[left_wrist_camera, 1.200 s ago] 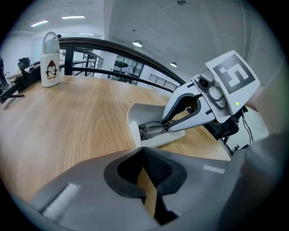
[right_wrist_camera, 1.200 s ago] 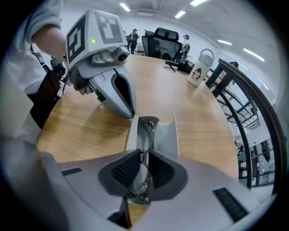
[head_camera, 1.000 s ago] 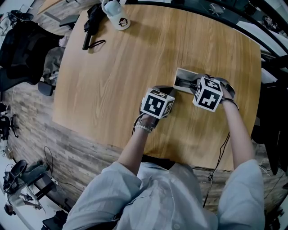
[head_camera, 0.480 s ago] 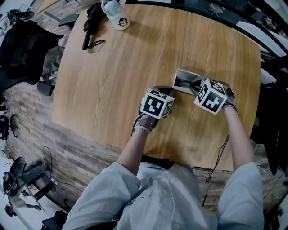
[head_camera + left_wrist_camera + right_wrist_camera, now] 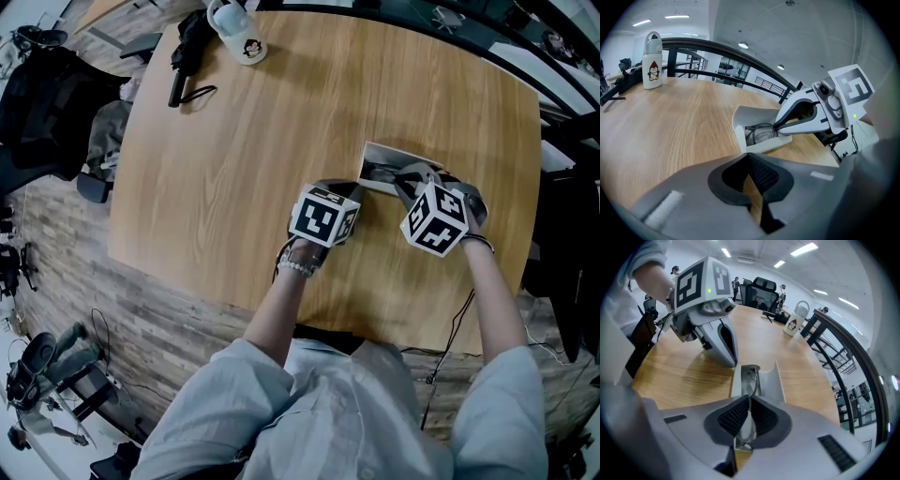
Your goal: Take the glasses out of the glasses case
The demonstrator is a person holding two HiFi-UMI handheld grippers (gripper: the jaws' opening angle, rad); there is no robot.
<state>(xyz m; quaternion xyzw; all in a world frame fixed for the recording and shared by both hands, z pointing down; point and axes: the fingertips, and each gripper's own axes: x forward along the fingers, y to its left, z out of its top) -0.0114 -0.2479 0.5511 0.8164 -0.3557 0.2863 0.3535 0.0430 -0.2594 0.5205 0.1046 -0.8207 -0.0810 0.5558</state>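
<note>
Looking down on a round wooden table [image 5: 234,141]. Finding the white glasses case [image 5: 380,152] lying open on the right half, in front of the person, lid tipped up. Noting the glasses [image 5: 759,132], thin and dark-framed, lying inside the tray of the case, not yet lifted clear.

Watching the right gripper [image 5: 749,416] pointing steeply down into the case from its right end. Seeing its pads [image 5: 736,416] drawn nearly together and pinching a thin part of the glasses; lens or rim, cannot tell which.

Watching the left gripper [image 5: 752,173] angling down at the left end of the case, resting its tips on the tabletop just beside the case wall. Cannot tell whether touching the case itself. Seeing its jaws closed down to a narrow slit, holding nothing, showing only bare wood behind.

Spotting a white bottle [image 5: 239,33] with a penguin print standing upright at the far edge, well apart from the case. Spotting a black object [image 5: 187,56] with a strap loop lying just to the left of the bottle; cannot tell what kind.

Noting pale sleeves [image 5: 234,394] on both arms and a bracelet [image 5: 300,267] on the left wrist
</note>
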